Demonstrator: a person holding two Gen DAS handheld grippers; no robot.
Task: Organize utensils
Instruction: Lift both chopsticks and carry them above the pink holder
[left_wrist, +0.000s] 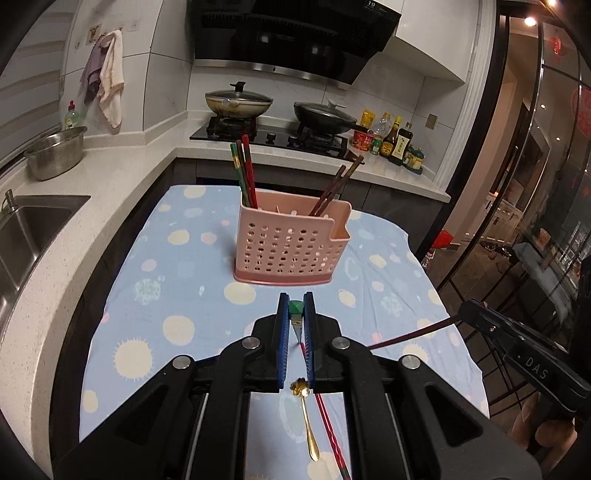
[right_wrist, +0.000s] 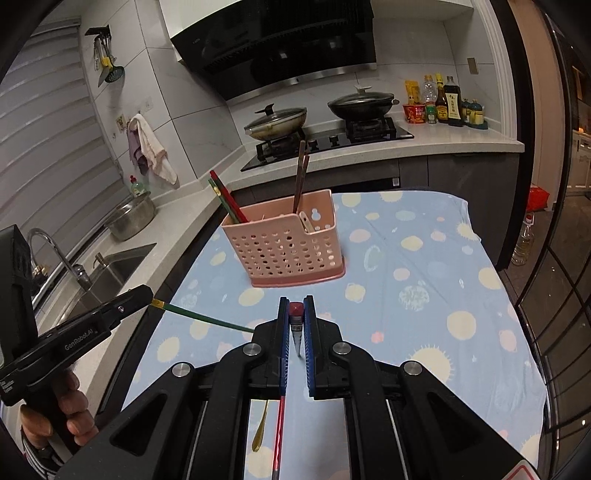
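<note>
A pink perforated utensil holder (left_wrist: 291, 251) (right_wrist: 288, 247) stands on the dotted blue tablecloth (left_wrist: 177, 266). Red and green chopsticks (left_wrist: 245, 170) lean in its left end and brown chopsticks (left_wrist: 340, 184) in its right. My left gripper (left_wrist: 295, 299) hovers short of the holder, shut on a green chopstick (left_wrist: 296, 309); its shaft shows in the right wrist view as well (right_wrist: 207, 319). My right gripper (right_wrist: 295, 301) is level with it to the right, shut on a red chopstick (right_wrist: 295, 310) (left_wrist: 410, 334). Below the grippers a gold spoon (left_wrist: 306, 417) (right_wrist: 260, 432) and another red chopstick (left_wrist: 328, 424) lie on the cloth.
A sink (left_wrist: 26, 229) and a steel bowl (left_wrist: 55, 151) are on the counter to the left. Behind the table is a stove with two lidded pans (left_wrist: 238, 99), then sauce bottles (left_wrist: 397, 142). A glass partition (left_wrist: 535, 221) runs along the right.
</note>
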